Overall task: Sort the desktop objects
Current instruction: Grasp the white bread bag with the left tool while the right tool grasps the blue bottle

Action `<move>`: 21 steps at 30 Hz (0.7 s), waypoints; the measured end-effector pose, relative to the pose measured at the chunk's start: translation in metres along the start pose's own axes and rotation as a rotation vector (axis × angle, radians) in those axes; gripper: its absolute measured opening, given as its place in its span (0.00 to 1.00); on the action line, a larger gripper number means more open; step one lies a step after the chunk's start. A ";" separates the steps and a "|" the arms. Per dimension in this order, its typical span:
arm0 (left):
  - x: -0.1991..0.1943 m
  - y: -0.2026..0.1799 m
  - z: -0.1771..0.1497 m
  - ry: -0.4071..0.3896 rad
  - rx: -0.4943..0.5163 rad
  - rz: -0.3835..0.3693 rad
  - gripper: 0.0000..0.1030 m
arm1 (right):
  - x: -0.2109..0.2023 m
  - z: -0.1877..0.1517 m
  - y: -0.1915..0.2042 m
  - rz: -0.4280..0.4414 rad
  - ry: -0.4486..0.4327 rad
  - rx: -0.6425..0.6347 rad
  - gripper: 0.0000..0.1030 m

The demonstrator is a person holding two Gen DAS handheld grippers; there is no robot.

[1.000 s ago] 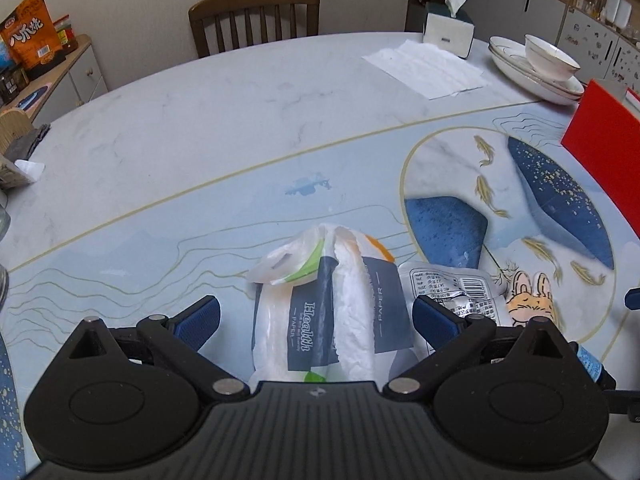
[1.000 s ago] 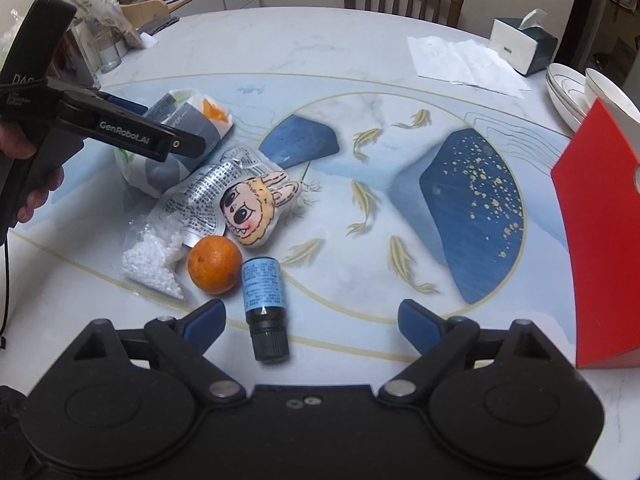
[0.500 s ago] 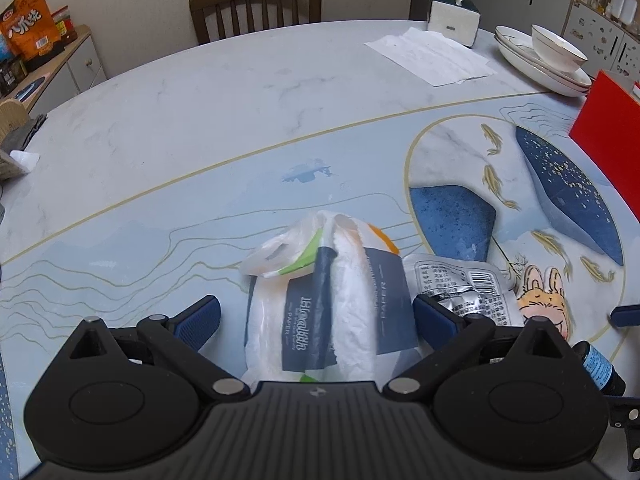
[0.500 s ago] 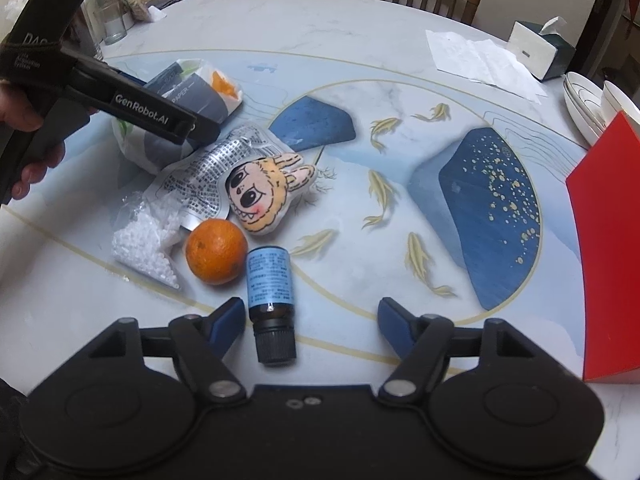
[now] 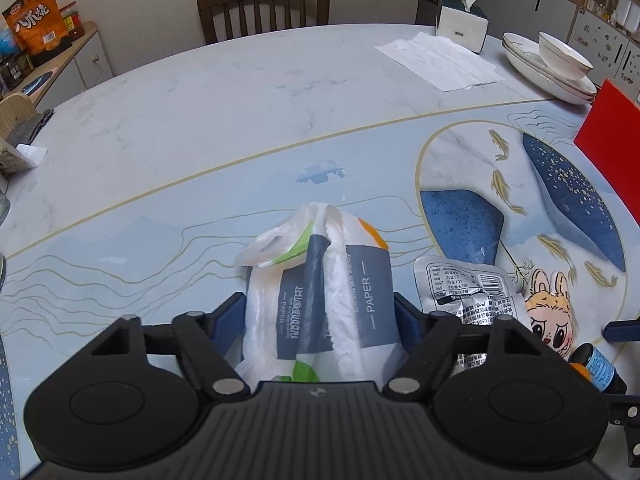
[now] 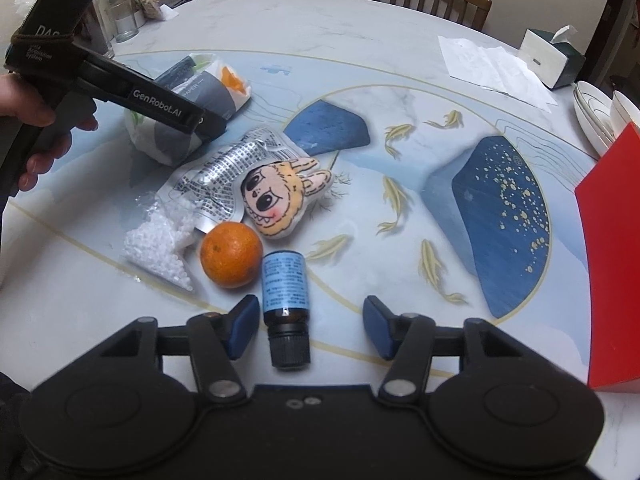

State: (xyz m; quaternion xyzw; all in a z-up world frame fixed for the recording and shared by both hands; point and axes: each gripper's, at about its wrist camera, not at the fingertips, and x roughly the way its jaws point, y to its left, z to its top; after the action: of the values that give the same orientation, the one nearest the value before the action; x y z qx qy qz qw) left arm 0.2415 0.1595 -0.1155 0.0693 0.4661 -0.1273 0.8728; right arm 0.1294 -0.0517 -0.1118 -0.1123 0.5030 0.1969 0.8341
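step: pick-up | left gripper (image 5: 320,316) has just been closing, pads now clamp tissue pack (image 5: 324,300) | right gripper (image 6: 306,326) has just been closing, not yet touching bottle (image 6: 285,304) between its jaws | next: close on bottle, lift both

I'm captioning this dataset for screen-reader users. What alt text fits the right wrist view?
The right tongs stand open around a small blue-labelled bottle lying on a patterned table. Beyond it lie an orange, a bag of white beads, a foil packet and a plush face; the left tongs grip a tissue pack.
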 end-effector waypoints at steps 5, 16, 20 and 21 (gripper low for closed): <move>-0.003 0.002 -0.002 -0.002 -0.021 -0.001 0.63 | 0.000 0.001 -0.001 0.002 -0.003 0.002 0.44; -0.019 0.002 -0.011 -0.014 -0.070 -0.012 0.53 | -0.003 -0.002 -0.013 0.022 -0.011 0.034 0.22; -0.025 0.002 -0.016 -0.015 -0.087 -0.005 0.50 | -0.004 -0.004 -0.016 0.026 -0.012 0.043 0.22; -0.027 0.003 -0.017 -0.015 -0.094 -0.003 0.50 | -0.005 -0.005 -0.017 0.027 -0.013 0.045 0.22</move>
State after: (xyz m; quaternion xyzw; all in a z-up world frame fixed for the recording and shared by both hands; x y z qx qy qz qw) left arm 0.2147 0.1707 -0.1028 0.0264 0.4652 -0.1069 0.8784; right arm 0.1313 -0.0703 -0.1101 -0.0855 0.5032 0.1974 0.8370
